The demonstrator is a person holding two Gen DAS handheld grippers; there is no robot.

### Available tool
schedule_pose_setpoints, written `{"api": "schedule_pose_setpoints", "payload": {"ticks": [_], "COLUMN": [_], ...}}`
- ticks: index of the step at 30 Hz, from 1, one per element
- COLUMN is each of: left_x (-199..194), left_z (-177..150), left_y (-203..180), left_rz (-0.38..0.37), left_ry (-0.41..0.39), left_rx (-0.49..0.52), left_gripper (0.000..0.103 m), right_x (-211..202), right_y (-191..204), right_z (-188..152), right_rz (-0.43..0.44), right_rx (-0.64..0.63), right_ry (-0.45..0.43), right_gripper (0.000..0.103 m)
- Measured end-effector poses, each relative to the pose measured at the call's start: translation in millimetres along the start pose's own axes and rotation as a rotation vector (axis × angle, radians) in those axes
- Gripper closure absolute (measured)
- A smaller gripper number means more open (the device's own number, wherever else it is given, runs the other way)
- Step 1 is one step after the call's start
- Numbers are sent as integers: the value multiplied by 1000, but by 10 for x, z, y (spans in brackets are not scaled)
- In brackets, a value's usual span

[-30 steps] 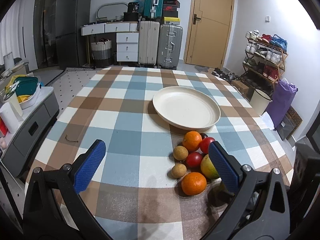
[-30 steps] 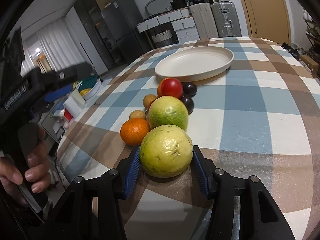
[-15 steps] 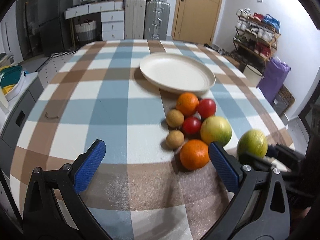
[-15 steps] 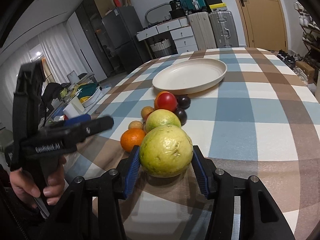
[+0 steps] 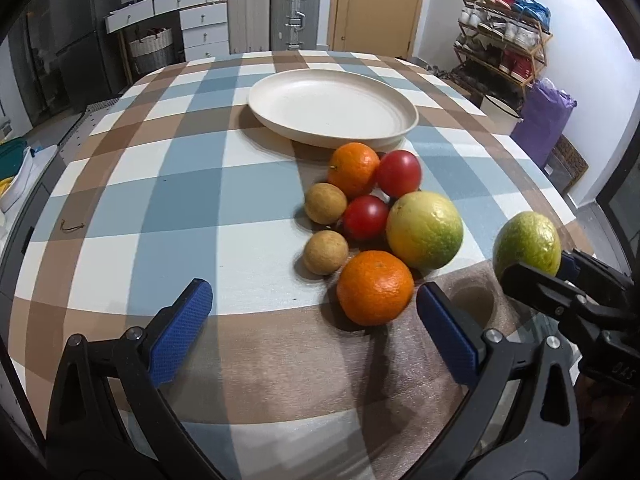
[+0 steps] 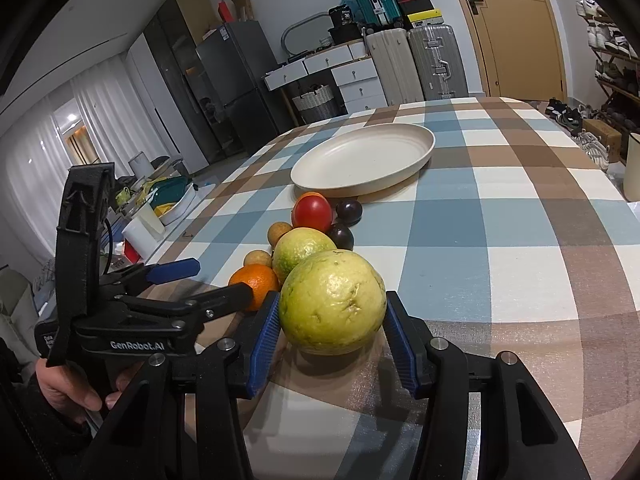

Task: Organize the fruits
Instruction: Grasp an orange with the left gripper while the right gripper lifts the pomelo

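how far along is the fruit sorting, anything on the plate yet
Done: nothing yet. The cream plate holds no fruit.

In hand: the right gripper is shut on a yellow-green guava. The left gripper is open near the front orange.

Left: the second guava, two oranges, two tomatoes, two small tan fruits and two dark plums sit on the tablecloth.

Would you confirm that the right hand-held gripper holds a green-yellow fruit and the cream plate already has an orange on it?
Not quite: the plate holds nothing, as the left wrist view shows. The right hand-held gripper does hold the green-yellow fruit.
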State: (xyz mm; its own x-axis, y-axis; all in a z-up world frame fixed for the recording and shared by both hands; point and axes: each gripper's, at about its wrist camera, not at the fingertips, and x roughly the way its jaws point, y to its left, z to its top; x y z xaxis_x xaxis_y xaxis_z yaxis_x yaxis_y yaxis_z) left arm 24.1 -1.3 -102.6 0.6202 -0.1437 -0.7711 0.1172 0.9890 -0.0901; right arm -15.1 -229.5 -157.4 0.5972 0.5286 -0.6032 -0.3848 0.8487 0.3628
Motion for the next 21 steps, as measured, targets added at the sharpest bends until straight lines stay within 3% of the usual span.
{"api": "schedule_pose_setpoints", "payload": {"ticks": [13, 21], "left_x": [67, 99], "left_z": [-8, -38], "left_y": [-67, -117], "left_rz": [-54, -133], "left_ry": [10, 42], "left_rx": [30, 37], "left_gripper": [24, 52], "right_x": [-7, -7], "right_y": [-54, -58], "right_z": [-8, -6], "right_rz": [-2, -1], "right_rx": [20, 20], "right_ry": [2, 2], "right_gripper": [51, 51]}}
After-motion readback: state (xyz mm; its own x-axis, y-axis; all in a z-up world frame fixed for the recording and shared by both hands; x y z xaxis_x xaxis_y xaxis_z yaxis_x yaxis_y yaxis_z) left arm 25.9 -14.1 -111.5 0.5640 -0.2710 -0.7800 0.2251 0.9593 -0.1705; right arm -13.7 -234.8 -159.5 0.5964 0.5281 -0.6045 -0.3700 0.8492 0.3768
